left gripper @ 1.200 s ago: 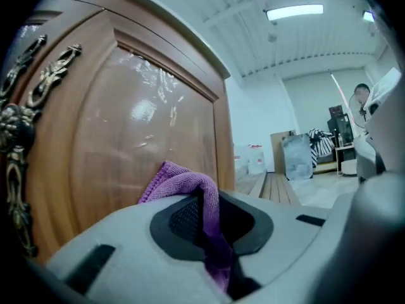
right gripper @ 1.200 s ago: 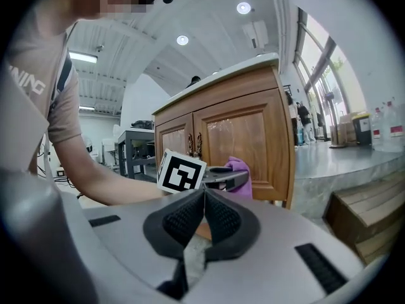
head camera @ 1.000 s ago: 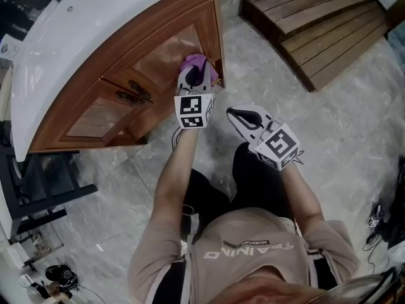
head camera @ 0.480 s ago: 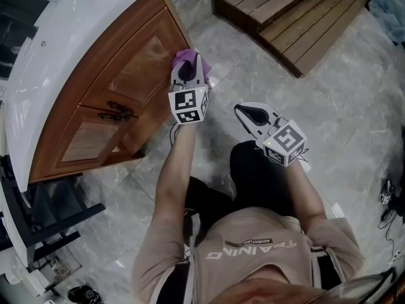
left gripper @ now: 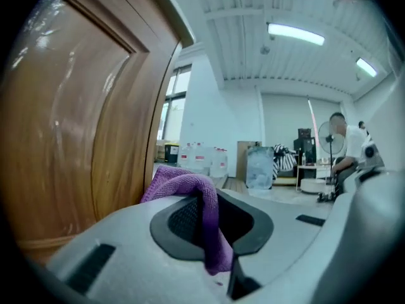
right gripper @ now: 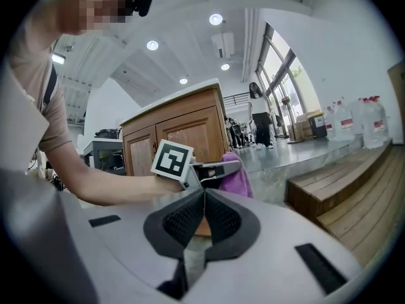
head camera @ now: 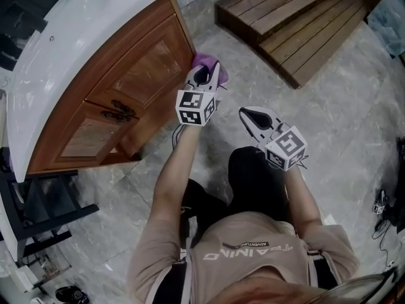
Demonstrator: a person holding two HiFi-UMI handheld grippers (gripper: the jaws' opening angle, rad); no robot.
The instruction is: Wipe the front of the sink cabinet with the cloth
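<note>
My left gripper (head camera: pixel 204 76) is shut on a purple cloth (head camera: pixel 205 61) and holds it at the right-hand corner of the wooden sink cabinet (head camera: pixel 136 75). In the left gripper view the cloth (left gripper: pixel 190 198) hangs pinched between the jaws, right beside the cabinet door (left gripper: pixel 69 125). My right gripper (head camera: pixel 251 116) hangs shut and empty over the floor, to the right of the left one. From the right gripper view I see the cabinet (right gripper: pixel 174 138), the left gripper's marker cube (right gripper: pixel 172 161) and the cloth (right gripper: pixel 236 177).
A white countertop (head camera: pixel 69 37) caps the cabinet. Low wooden steps (head camera: pixel 304 24) lie on the marble floor at the upper right. A dark rack (head camera: pixel 31 214) stands at the left. My knees are below the grippers.
The left gripper with the cloth slid along the cabinet front to its right-hand corner. The right gripper has hardly moved.
</note>
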